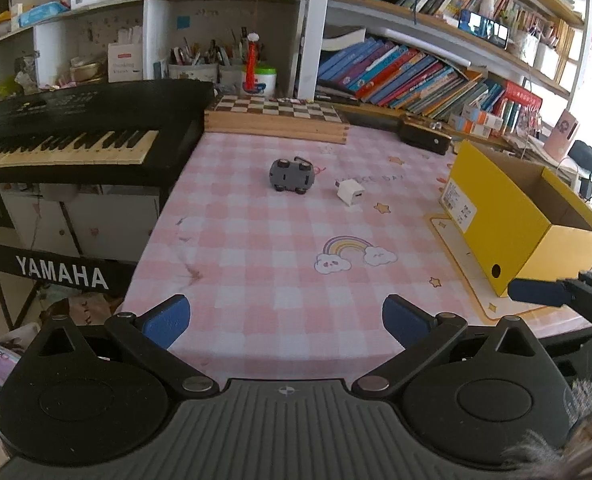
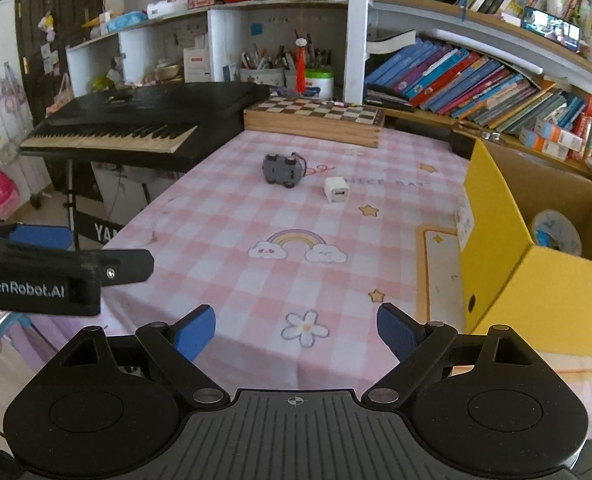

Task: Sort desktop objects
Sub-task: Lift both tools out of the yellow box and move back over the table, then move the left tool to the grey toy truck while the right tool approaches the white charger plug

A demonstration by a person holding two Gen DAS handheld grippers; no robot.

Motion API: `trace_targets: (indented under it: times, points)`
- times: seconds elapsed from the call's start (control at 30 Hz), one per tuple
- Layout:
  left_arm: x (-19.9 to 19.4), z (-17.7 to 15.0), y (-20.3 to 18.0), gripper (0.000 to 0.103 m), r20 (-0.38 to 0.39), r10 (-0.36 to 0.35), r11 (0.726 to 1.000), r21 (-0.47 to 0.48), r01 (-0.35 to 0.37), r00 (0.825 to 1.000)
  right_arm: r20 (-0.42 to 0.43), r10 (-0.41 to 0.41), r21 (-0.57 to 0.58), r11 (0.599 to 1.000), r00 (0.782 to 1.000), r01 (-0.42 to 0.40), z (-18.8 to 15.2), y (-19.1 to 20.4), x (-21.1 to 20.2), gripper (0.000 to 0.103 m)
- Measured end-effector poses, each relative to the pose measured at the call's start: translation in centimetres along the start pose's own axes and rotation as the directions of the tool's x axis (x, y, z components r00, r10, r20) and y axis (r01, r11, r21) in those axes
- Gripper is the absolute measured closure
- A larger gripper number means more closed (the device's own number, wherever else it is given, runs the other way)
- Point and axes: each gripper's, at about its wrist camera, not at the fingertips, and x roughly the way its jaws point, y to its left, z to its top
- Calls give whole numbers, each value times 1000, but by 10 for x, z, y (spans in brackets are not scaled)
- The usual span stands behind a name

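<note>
Near the surface's far edge, the toy car (image 1: 291,175) and white charger (image 1: 351,195) still waited outside the yellow box (image 2: 536,280), which already held a tape roll (image 2: 556,233), and both the left tongs (image 1: 286,322) and the right tongs (image 2: 296,332) were wide and empty.

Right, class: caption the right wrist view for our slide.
Open right tongs face an upturned toy car, a white charger and a yellow box.

1. Toy car (image 1: 291,176), flipped wheels-up, mid tabletop (image 1: 255,264); charger cube (image 1: 351,193) just right of it, apart.
2. Open box (image 1: 524,216) at right edge, tape roll (image 2: 556,233) inside.
3. Chessboard (image 1: 275,114) behind; keyboard (image 1: 75,136) left.
</note>
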Motion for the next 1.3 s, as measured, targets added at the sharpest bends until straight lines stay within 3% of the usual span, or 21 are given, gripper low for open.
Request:
trace_targets:
  times: [0.37,0.77,0.93,1.1,1.3]
  points:
    - [45,24,-1,0,-16,38,997,-61,-39,999,-25,30,3,1000,999,-30,31,-31,45,13]
    - [102,70,-6,0,-16,86,994,-64,-87,996,-46,77,27,997,996,-75,60,-55,102,14]
    - [134,90,-8,0,-24,63,997,-51,-64,998,-33,86,-5,996,996,-87,76,-59,127,23]
    - [170,113,-11,0,-12,44,999,-16,-45,999,-33,84,-22,996,996,-85,95,-61,157,39]
    - [214,131,-17,0,-45,25,1000,14,-24,999,-54,85,-15,996,995,-86,105,-63,186,41]
